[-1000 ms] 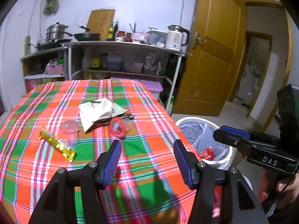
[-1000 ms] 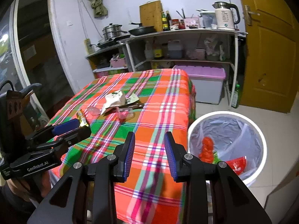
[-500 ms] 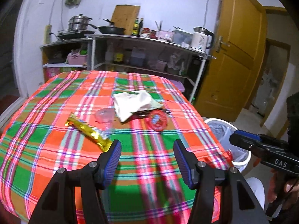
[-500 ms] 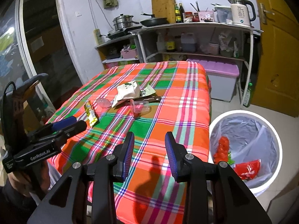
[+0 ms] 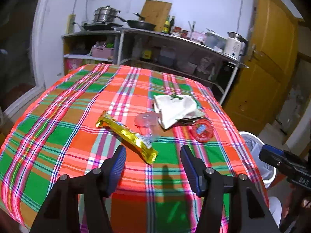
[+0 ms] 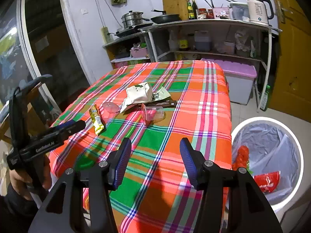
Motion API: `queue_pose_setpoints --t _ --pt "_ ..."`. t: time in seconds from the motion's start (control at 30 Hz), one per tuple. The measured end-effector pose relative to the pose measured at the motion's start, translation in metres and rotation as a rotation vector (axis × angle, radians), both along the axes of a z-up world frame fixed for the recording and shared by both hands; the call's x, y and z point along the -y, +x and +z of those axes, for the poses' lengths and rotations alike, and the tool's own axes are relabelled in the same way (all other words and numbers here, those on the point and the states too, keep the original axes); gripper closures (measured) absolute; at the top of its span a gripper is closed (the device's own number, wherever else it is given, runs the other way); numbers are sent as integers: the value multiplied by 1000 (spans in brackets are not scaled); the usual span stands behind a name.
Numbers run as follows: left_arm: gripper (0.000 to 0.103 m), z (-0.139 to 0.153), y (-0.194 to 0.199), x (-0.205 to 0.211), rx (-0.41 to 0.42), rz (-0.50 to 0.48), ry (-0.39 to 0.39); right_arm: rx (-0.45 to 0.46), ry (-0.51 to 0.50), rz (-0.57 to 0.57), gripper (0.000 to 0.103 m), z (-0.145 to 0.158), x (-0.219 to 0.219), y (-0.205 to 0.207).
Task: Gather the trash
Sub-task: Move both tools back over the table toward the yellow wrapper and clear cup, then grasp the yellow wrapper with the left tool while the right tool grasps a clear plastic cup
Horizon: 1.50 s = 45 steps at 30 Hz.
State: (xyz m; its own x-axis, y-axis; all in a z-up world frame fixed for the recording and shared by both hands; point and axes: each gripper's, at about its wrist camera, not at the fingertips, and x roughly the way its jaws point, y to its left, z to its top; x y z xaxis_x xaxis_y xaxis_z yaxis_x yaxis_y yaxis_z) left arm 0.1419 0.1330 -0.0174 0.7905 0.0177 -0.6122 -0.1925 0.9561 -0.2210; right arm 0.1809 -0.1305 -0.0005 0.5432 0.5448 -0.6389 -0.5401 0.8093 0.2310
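On the plaid tablecloth (image 5: pixel 64 116) lies trash: a gold wrapper (image 5: pixel 126 133), a clear plastic cup (image 5: pixel 146 121), a white crumpled bag (image 5: pixel 175 107) and a red-lidded clear cup (image 5: pixel 202 129). My left gripper (image 5: pixel 152 164) hovers open just short of the gold wrapper's near end, nothing between its fingers. My right gripper (image 6: pixel 154 159) hangs over the table's near part, its jaws opening and empty. The same gold wrapper (image 6: pixel 96 119), white bag (image 6: pixel 139 95) and red-lidded cup (image 6: pixel 153 113) lie farther ahead in the right wrist view. The white trash bin (image 6: pixel 291 141) stands on the floor to the right, holding red wrappers.
Shelves with pots, a pan, bottles and a kettle (image 6: pixel 257 6) line the back wall. A purple-lidded storage box (image 6: pixel 237 75) sits beside the table. A yellow door (image 5: pixel 272 62) is at the right. A dark flat wrapper (image 6: pixel 165 103) lies under the white bag.
My left gripper swung left from the bin side and came over the gold wrapper. My right gripper's jaws have spread much wider, and it has shifted toward the table.
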Motion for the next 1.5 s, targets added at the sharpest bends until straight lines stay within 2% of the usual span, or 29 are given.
queue_pose_setpoints --t 0.2,0.4,0.6,0.7,0.87,0.97,1.2,1.4,1.43,1.5 --pt "46 -10 21 -14 -36 63 -21 -4 -16 17 50 -5 -13 13" --pt "46 -25 45 -35 -88 139 -96 -11 -24 22 50 -9 -22 28" --pt "46 -34 61 -49 -122 195 -109 -5 -22 27 50 -11 -32 44" --pt "51 -36 66 -49 -142 203 -84 -12 -15 35 46 -12 -38 55" --pt "70 -40 69 -50 -167 202 -50 -23 -52 74 46 -20 -56 69" --pt "76 -41 68 -53 -167 196 -50 -34 -70 92 46 -27 -63 76" --pt "84 -40 60 -55 -154 165 -76 -61 -116 124 46 -41 -81 93" --pt "87 -40 56 -54 -144 141 -76 -107 -100 123 46 -48 -87 102" --pt "87 -40 55 -53 -143 137 -74 -106 -98 127 47 -48 -87 102" --pt "88 -40 53 -51 -139 128 -70 -98 -93 136 60 -46 -88 99"
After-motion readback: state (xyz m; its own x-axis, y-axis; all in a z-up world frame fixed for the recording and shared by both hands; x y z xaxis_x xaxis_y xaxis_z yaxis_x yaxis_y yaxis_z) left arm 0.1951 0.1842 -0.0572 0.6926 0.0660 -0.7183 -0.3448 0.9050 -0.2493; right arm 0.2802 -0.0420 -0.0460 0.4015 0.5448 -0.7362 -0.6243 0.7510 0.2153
